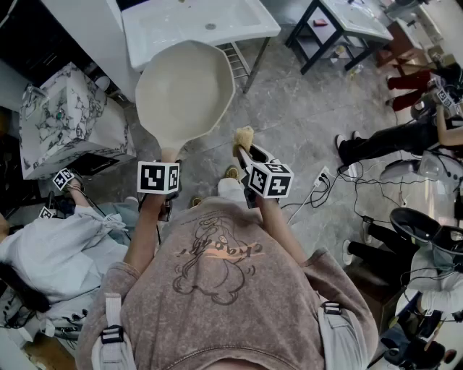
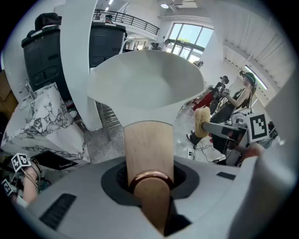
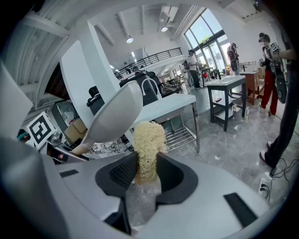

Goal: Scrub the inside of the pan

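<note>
A: Where is the pan (image 1: 184, 90) to be found?

B: It is held up in the air above the grey stone floor (image 1: 304, 123), just in front of a white sink (image 1: 195, 22) on a metal stand. Its pale, cream-coloured inside is turned up toward the head camera. A marble-patterned box (image 1: 69, 119) is seen off to its left.

A: By what is it held?

B: By the left gripper (image 2: 149, 179). The jaws are closed narrowly on the pan's wooden handle (image 2: 148, 144), close to the end where a copper-coloured ring (image 2: 150, 177) is fitted. The bowl of the pan is seen spreading out beyond the jaws.

A: And the right gripper (image 3: 147, 170)?

B: A yellow fibrous scrubber (image 3: 148, 140) is clamped between its jaws, which are drawn in to the width of the pad. The pad's upper part is left standing clear of the fingertips.

A: Is the pan being touched by the scrubber?

B: No contact is shown. In the head view the scrubber is held just beside the pan's lower right rim, outside the bowl. In the left gripper view a gap is seen between pad and pan.
</note>
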{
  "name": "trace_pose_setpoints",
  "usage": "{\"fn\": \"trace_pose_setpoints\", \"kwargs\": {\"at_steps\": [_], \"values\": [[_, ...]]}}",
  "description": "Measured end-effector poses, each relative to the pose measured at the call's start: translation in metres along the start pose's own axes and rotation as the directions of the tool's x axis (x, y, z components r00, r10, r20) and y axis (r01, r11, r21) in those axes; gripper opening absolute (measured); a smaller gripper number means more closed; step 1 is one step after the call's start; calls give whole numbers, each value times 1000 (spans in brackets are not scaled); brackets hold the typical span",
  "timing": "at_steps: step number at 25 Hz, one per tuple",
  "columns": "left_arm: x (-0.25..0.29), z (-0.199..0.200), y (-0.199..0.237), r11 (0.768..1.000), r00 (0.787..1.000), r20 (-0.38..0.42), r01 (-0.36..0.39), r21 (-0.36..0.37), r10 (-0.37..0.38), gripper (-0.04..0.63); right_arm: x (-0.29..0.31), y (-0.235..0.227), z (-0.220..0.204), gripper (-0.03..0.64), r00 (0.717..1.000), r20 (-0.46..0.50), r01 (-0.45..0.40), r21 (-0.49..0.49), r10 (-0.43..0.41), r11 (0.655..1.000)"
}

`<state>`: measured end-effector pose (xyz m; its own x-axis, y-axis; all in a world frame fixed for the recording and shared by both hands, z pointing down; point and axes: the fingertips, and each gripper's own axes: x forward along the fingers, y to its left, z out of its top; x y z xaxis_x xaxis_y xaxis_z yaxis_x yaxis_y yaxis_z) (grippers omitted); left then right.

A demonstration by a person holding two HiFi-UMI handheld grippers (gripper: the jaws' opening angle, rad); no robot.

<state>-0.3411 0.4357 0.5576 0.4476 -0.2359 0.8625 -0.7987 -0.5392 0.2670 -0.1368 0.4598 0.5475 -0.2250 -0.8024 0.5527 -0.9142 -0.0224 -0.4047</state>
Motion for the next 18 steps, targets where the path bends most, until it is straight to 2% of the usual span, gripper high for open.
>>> {"fn": "trace_pose_setpoints", "kwargs": {"at_steps": [9,13,18], "values": [[16,29,-7,999,1000,7,-6,-33,7,106,16,-22,27,140,1000,3,-23,-10,23,1000],[28,46,-11,999,1000,-3,-12,-34,12,106,25,-34,46,143,997,25,-71,9,71,997],[46,77,-19,998,1000,9,-25,-49,26,106,33,-53,72,144,994,24,-105,-43,106,994]]}}
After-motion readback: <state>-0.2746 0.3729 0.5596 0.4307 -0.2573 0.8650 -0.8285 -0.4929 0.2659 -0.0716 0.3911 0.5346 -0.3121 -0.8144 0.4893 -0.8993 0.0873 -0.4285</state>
